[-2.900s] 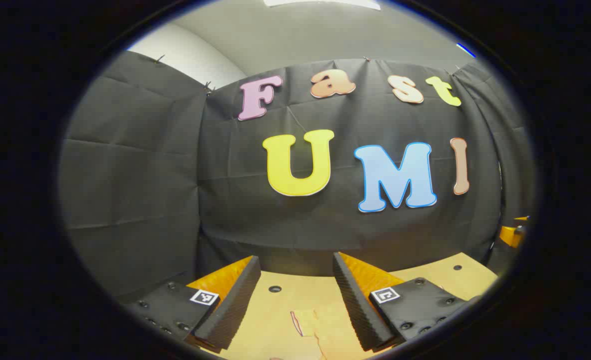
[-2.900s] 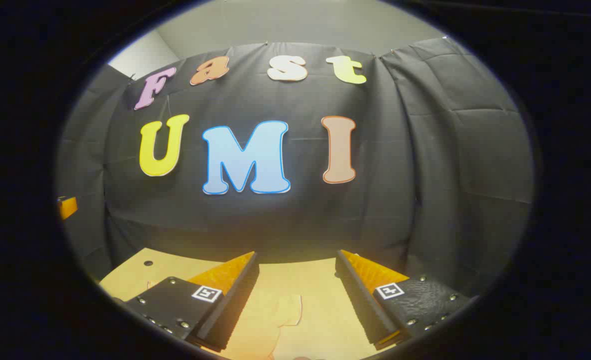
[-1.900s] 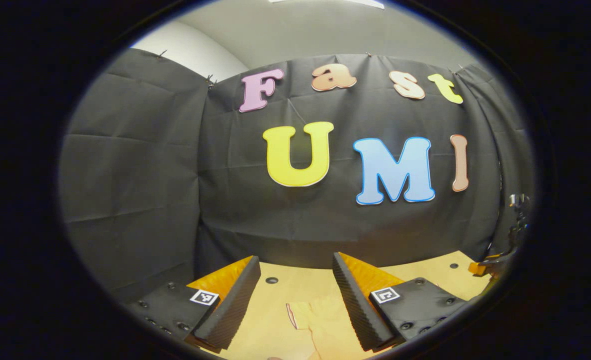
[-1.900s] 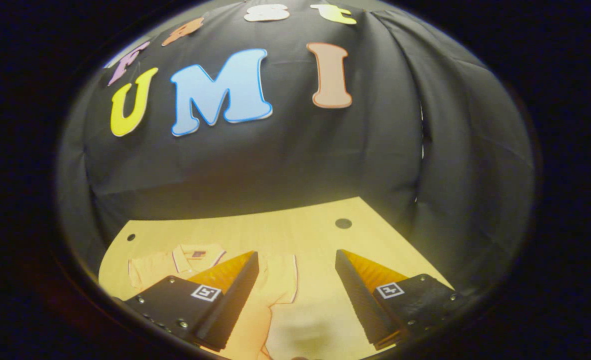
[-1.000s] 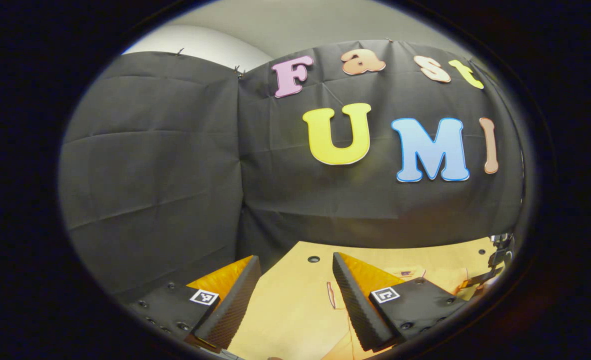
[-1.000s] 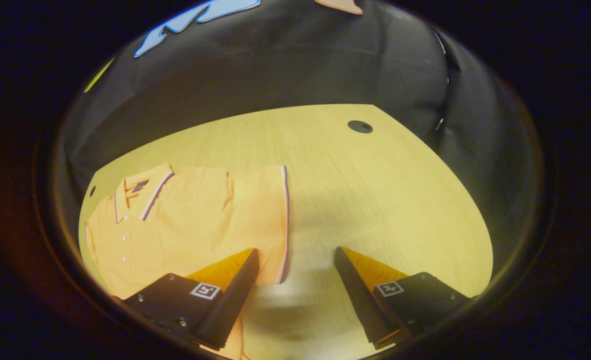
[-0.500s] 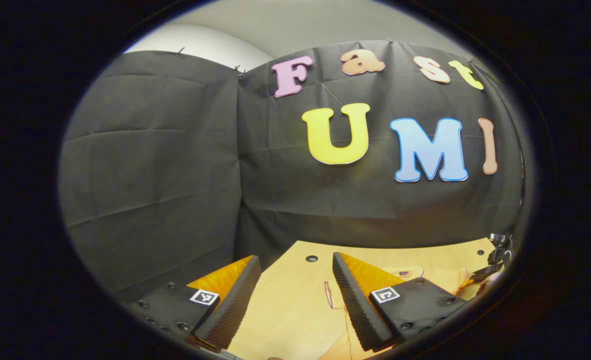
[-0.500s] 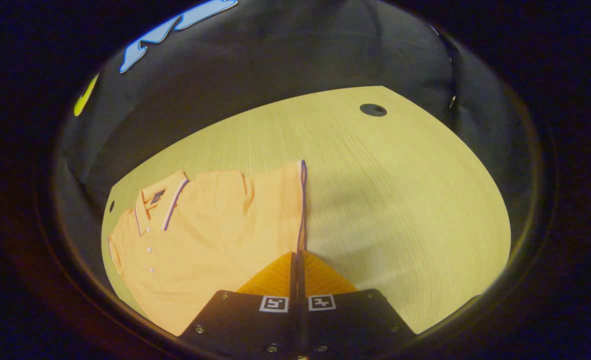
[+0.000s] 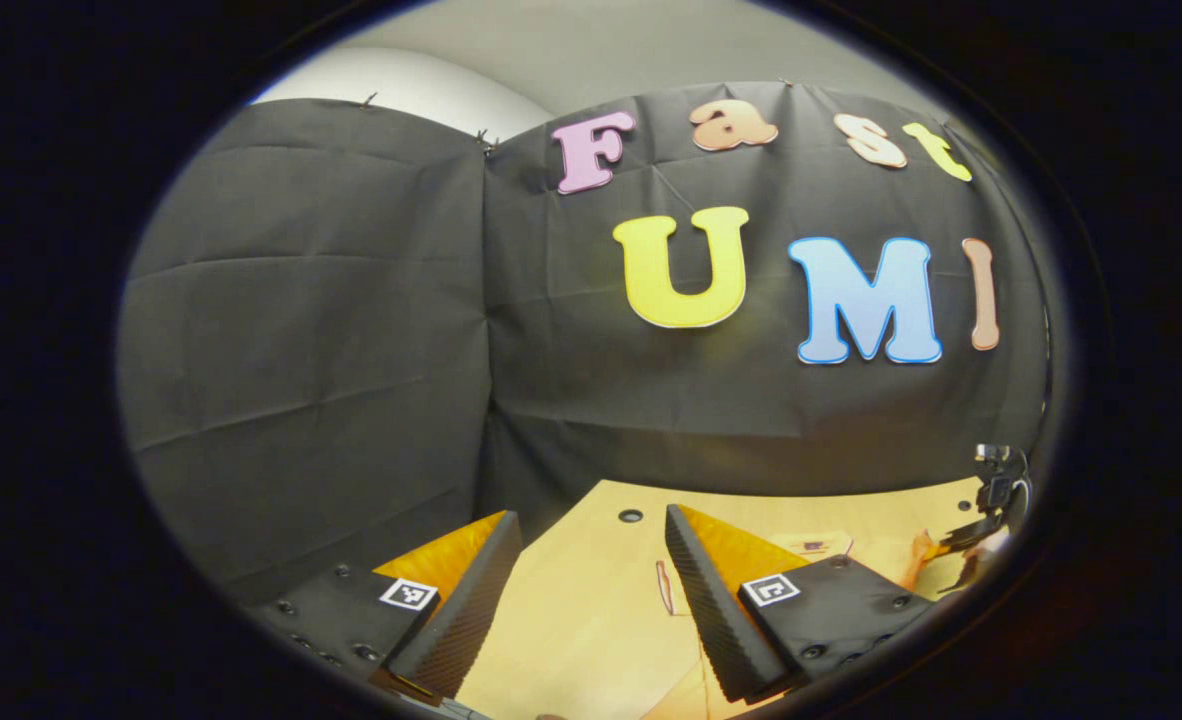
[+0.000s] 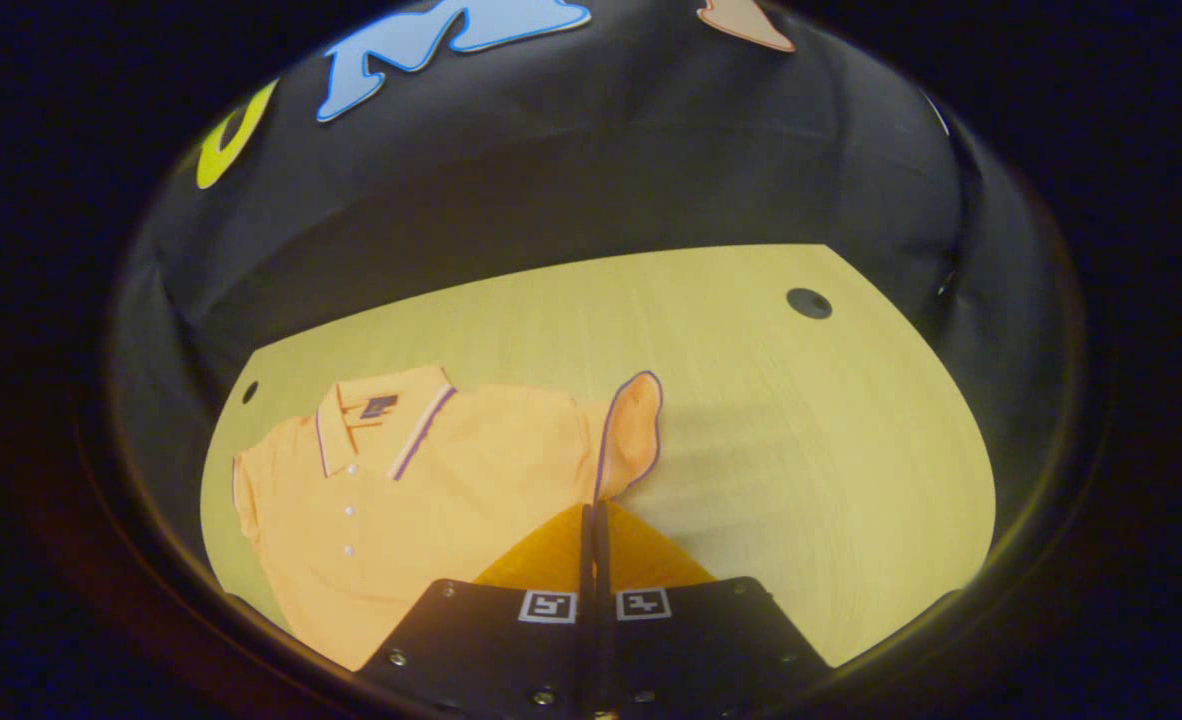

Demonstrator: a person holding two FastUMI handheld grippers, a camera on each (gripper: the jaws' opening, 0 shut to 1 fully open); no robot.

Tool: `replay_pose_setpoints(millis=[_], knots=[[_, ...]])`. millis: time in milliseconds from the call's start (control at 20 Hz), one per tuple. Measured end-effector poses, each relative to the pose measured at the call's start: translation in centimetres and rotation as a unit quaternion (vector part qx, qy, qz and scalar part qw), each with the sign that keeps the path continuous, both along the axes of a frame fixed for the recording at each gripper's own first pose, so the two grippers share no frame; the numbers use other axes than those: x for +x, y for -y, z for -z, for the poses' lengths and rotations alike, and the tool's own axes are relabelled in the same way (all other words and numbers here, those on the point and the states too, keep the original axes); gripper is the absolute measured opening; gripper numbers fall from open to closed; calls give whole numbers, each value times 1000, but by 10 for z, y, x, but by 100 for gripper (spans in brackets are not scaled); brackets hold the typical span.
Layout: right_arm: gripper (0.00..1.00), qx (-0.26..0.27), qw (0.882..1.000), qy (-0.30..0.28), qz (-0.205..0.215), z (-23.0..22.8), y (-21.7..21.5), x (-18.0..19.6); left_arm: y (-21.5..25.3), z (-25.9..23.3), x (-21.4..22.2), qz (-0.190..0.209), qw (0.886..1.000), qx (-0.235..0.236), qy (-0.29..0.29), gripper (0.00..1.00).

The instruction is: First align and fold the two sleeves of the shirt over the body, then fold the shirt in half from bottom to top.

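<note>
An orange polo shirt (image 10: 421,490) lies flat on the wooden table (image 10: 781,430), collar (image 10: 381,412) toward the booth wall. My right gripper (image 10: 592,510) is shut on the striped hem of the sleeve (image 10: 636,420) nearest it. That sleeve is lifted off the table and curls up. In the left gripper view my left gripper (image 9: 591,560) hangs open over the table with nothing between its fingers. The shirt's other sleeve hem (image 9: 661,587) lies just ahead between them, and its collar (image 9: 813,547) lies farther right.
Round holes (image 10: 809,303) (image 10: 249,391) (image 9: 630,516) mark the tabletop's far corners. Black cloth walls close the table on the far side and both flanks. Bare wood lies right of the shirt in the right gripper view.
My right gripper dropped over the sleeve, shut on its hem and has now raised it so the sleeve curls. My left gripper stayed open and hardly moved.
</note>
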State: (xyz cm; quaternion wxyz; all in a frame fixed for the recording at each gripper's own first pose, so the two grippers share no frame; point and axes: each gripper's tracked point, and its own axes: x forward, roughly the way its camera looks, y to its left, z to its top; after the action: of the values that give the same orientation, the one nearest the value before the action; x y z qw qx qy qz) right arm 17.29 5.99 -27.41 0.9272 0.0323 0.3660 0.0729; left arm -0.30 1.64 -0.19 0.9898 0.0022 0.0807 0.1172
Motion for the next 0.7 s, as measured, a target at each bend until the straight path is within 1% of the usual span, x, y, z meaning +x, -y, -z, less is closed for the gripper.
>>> replay_pose_setpoints(millis=[200, 300, 400, 550, 650, 700], knots=[[0, 12, 997, 26, -66, -27, -60, -4, 0, 3, 1, 0, 1000, -4, 3, 94], [0, 12, 994, 31, -107, -32, -93, -12, 0, 4, 1, 0, 1000, -5, 2, 94], [0, 1, 989, 28, -143, -29, -119, -21, 0, 5, 0, -2, 1000, -5, 2, 94], [0, -8, 984, 9, -178, -13, -152, -36, 0, 5, 1, -3, 1000, -4, 2, 94], [0, -25, 983, 0, -184, -3, -158, -41, 0, 5, 1, -3, 1000, -2, 1, 94], [1, -25, 981, -4, -193, 1, -164, -46, 1, 6, 1, -1, 1000, -4, 0, 94]])
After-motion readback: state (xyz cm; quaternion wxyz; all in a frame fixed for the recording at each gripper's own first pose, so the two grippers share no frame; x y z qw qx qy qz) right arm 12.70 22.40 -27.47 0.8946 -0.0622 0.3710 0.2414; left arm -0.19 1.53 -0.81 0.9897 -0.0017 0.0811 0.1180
